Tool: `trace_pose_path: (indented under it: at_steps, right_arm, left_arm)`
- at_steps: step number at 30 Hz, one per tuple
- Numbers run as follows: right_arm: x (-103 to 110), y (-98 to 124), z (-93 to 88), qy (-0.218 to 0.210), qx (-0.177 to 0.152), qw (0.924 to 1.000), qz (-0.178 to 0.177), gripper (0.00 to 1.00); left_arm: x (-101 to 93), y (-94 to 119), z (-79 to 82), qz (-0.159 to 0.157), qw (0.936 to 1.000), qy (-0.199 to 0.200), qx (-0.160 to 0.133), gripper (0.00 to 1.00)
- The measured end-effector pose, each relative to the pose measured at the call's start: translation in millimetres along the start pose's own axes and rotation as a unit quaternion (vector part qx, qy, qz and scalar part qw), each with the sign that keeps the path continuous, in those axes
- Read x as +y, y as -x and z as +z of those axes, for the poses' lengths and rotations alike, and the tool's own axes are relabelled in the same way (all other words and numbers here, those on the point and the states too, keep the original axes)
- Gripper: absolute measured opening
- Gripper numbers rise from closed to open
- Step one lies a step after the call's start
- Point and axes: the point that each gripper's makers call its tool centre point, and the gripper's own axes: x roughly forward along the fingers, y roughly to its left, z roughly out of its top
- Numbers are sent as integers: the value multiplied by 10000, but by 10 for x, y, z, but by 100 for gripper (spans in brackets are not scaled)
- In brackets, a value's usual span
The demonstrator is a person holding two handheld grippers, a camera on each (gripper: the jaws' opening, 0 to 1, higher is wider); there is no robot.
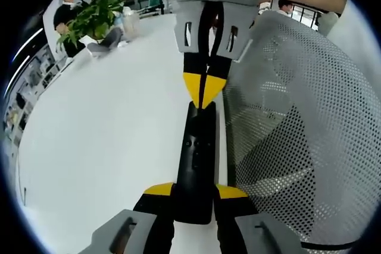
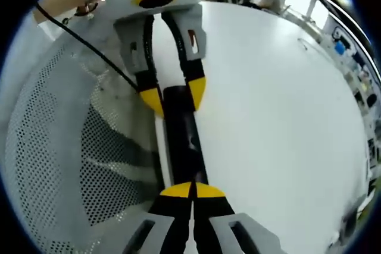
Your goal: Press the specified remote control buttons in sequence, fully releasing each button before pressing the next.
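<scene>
Two grippers meet over one black remote control point(image 1: 196, 165) at the edge of my white worktop point(image 1: 107, 147). My left gripper point(image 1: 195, 191) is clamped on the near end of the remote, its yellow-tipped fingers point(image 1: 159, 189) pressed against both long sides; in the left gripper view the remote runs from 6 o'clock up toward the centre, small buttons faintly visible on its dark face. My right gripper point(image 1: 204, 90) comes in from 12 o'clock in that view, jaws drawn together into a yellow point that sits on the far end of the remote.

From the right gripper view, my right gripper point(image 2: 192, 190) rises at 6 o'clock, closed with nothing between its tips, resting at the remote control's point(image 2: 184, 141) near end, while my left gripper point(image 2: 174, 94) grips the far end toward 12 o'clock. A thin black cable point(image 2: 89, 43) trails off toward 10 o'clock.

Beside the remote stands a white mesh chair back point(image 1: 297, 123), at 3 o'clock in the left gripper view. A potted green plant point(image 1: 95, 19) sits on the worktop at 11 o'clock, with a person point(image 1: 64, 19) seated behind it.
</scene>
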Motion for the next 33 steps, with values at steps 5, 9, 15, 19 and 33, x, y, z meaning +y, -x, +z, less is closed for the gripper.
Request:
trace_pose_path:
  at_steps: [5,9,15,19,33]
  right_arm:
    - [15,-15,25,29,-164,9998,57,0]
    - [-1,7,17,213,-135,9997,-67,0]
    - [-39,-5,24,130,-335,9993,-93,0]
    - [-47,-5,13,11,-352,9994,-74,0]
    - [-24,-23,1,667,-178,9976,-27,0]
  left_arm:
    - [1,1,1,57,9998,110,-146,25]
    - [-2,0,3,61,9999,92,-127,25]
    - [-1,-5,8,54,9999,59,-79,25]
    - [0,-5,11,48,9999,54,-79,25]
    - [-10,-10,13,14,9999,-143,-1,25]
